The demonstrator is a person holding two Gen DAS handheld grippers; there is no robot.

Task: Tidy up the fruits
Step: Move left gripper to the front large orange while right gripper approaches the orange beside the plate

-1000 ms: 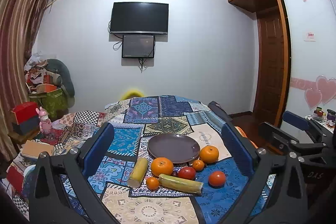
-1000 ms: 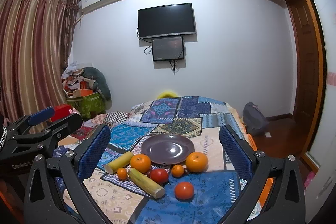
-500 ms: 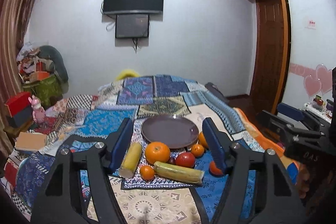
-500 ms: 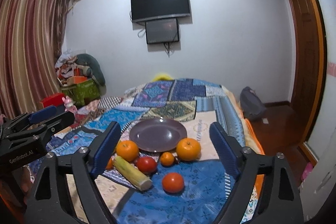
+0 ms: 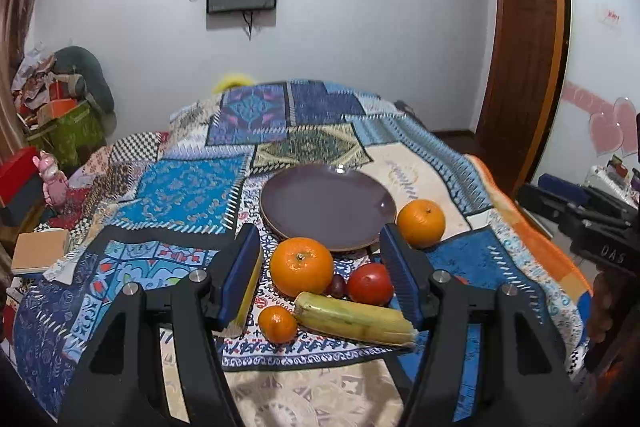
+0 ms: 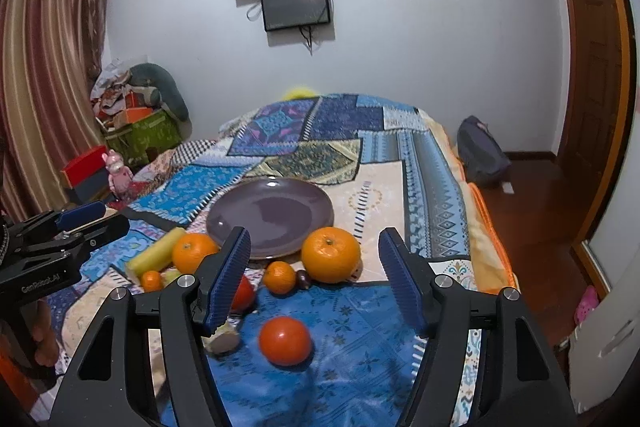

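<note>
**Fruit laid out by the plate, both tools empty**

We see a bed (image 5: 188, 183) under a patchwork quilt, carrying everything. On it lies a round purple plate (image 5: 324, 203), bare. Our left hand-held gripper (image 5: 320, 275) hangs over the near fruit with its jaws spread wide and nothing between the blue pads; our right hand-held gripper (image 6: 314, 275) is likewise wide apart and holds nothing.

Just in front of the plate rim sits a large orange (image 5: 301, 265), and a second orange (image 5: 421, 223) rests at the plate's right edge. A yellow-green cane piece (image 5: 354, 319) lies across the front, close to a red tomato (image 5: 369, 283) that sits just behind it. Another cane piece (image 6: 156, 257) lies to the left of the large orange; in the left wrist view the left pad hides most of it. A second tomato (image 6: 285, 340) sits alone on the blue patch, nearest the right camera. A small mandarin (image 5: 277, 323) lies at the near cane's left end, and another mandarin (image 6: 280, 277) sits between the two oranges. Smallest is a dark plum-like fruit (image 6: 303, 279), touching that mandarin.
</note>
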